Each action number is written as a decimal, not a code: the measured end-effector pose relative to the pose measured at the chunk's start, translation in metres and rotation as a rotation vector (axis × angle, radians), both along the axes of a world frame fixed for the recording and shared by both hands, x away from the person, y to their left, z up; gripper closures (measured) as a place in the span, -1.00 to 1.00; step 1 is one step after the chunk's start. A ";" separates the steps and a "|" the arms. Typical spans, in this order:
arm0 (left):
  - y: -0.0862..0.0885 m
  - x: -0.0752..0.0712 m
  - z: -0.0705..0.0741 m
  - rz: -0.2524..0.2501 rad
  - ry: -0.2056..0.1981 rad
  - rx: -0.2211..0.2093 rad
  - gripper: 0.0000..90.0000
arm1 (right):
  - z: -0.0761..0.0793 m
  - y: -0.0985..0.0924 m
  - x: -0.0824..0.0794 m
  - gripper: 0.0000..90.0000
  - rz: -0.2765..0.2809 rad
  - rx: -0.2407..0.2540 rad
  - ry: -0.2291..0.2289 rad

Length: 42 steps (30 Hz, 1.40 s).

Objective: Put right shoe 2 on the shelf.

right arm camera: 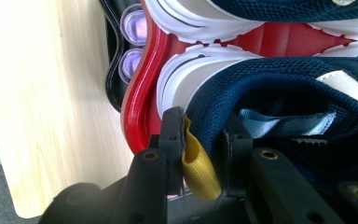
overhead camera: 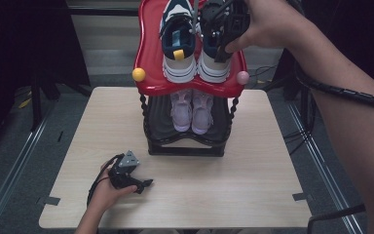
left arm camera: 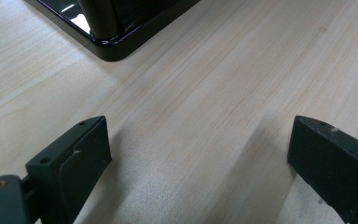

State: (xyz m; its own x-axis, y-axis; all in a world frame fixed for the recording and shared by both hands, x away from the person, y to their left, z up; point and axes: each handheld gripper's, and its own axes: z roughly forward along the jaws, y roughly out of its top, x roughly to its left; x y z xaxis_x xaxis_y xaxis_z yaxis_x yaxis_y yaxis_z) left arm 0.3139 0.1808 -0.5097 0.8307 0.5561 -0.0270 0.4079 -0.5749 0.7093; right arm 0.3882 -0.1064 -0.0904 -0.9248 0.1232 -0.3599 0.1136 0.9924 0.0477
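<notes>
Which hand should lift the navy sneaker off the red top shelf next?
Right. The right hand-held gripper is clamped on the heel of the navy sneaker, by its yellow pull tab. The left hand-held gripper rests open on the table.

Navy-white sneakers [overhead camera: 195, 41], red shelf [overhead camera: 148, 63], lilac shoes [overhead camera: 191, 111].

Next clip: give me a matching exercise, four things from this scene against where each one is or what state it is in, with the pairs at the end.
Things:
1. navy sneakers
2. lilac shoes
3. left gripper
4. right gripper

Places or states:
A. on the black lower shelf
B. resting open on the table
C. jaws closed on a shoe's heel, beside its yellow pull tab
D. on the red top tray

Pairs: 1-D, 2-A, 3-B, 4-C
</notes>
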 end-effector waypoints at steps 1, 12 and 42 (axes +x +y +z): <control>0.000 0.000 0.000 0.000 0.000 0.000 -0.88 | 0.000 0.000 0.000 0.65 0.000 0.001 -0.001; 0.000 0.000 0.000 0.001 0.000 0.000 -0.88 | -0.002 0.000 0.000 0.59 -0.021 0.007 0.002; 0.000 0.000 0.000 0.003 -0.002 0.004 -0.90 | 0.014 -0.027 -0.010 -0.30 -0.165 0.116 0.020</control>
State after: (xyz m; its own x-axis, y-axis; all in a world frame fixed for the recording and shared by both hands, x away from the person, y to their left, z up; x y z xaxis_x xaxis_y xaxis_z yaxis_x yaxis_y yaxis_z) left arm 0.3141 0.1807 -0.5098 0.8291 0.5586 -0.0233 0.4084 -0.5766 0.7077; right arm 0.3787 -0.1338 -0.0764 -0.8953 0.3132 -0.3166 0.2762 0.9482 0.1571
